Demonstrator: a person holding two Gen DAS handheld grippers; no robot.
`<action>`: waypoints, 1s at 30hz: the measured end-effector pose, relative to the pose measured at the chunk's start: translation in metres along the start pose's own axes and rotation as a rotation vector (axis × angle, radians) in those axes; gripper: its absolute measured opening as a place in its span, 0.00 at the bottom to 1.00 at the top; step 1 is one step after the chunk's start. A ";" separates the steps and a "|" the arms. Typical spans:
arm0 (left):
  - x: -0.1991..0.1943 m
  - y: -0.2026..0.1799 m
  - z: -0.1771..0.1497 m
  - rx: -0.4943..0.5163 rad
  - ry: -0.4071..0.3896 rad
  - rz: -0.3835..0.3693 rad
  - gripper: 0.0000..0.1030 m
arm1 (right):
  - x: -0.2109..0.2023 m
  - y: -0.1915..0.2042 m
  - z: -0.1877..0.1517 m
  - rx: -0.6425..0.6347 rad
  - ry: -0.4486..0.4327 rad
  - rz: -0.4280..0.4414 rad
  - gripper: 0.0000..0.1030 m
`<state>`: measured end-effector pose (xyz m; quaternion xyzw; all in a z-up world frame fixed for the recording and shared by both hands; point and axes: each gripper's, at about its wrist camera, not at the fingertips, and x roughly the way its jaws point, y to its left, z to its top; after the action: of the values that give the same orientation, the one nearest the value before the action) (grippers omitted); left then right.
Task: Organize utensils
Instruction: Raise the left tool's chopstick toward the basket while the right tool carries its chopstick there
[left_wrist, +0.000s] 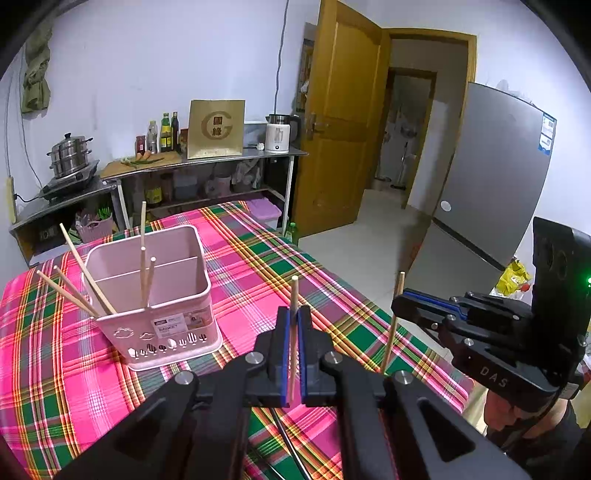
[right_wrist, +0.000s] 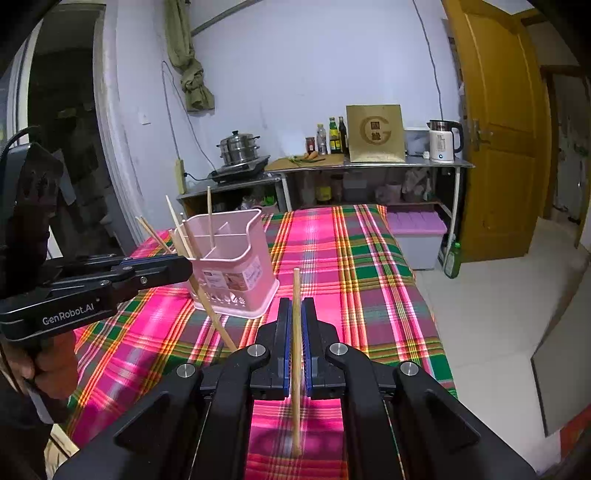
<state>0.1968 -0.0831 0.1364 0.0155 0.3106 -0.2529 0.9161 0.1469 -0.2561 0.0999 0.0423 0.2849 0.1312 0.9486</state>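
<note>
A pink two-compartment basket (left_wrist: 159, 295) (right_wrist: 232, 266) stands on the plaid tablecloth (left_wrist: 258, 266) (right_wrist: 332, 258), with several wooden chopsticks leaning in it. My left gripper (left_wrist: 294, 314) (right_wrist: 186, 267) is shut on one chopstick (left_wrist: 294, 291) (right_wrist: 218, 325), held above the cloth to the right of the basket. My right gripper (right_wrist: 295, 306) (left_wrist: 397, 304) is shut on another chopstick (right_wrist: 296, 288) (left_wrist: 399, 288), nearly upright, further right near the table's edge. A hand holds the left gripper's handle in the right wrist view.
A steel shelf (left_wrist: 207, 162) (right_wrist: 369, 164) behind the table carries a steamer pot (left_wrist: 70, 155), bottles, a gold box and a white kettle (right_wrist: 441, 144). A purple-lidded bin (right_wrist: 417, 225) and green bottle (right_wrist: 453, 260) stand by the yellow door (left_wrist: 343, 122). A grey fridge (left_wrist: 491, 166) is right.
</note>
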 end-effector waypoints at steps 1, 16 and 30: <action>-0.002 0.000 -0.002 0.000 -0.002 -0.001 0.04 | -0.001 0.000 0.000 -0.001 -0.002 0.002 0.05; -0.016 0.001 -0.015 -0.001 0.009 -0.010 0.04 | -0.027 0.012 -0.013 -0.054 0.003 -0.001 0.05; -0.053 0.014 -0.002 0.007 -0.040 0.023 0.04 | -0.040 0.028 0.009 -0.082 -0.064 0.030 0.05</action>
<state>0.1663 -0.0460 0.1639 0.0170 0.2911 -0.2435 0.9250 0.1130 -0.2400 0.1328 0.0119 0.2482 0.1557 0.9560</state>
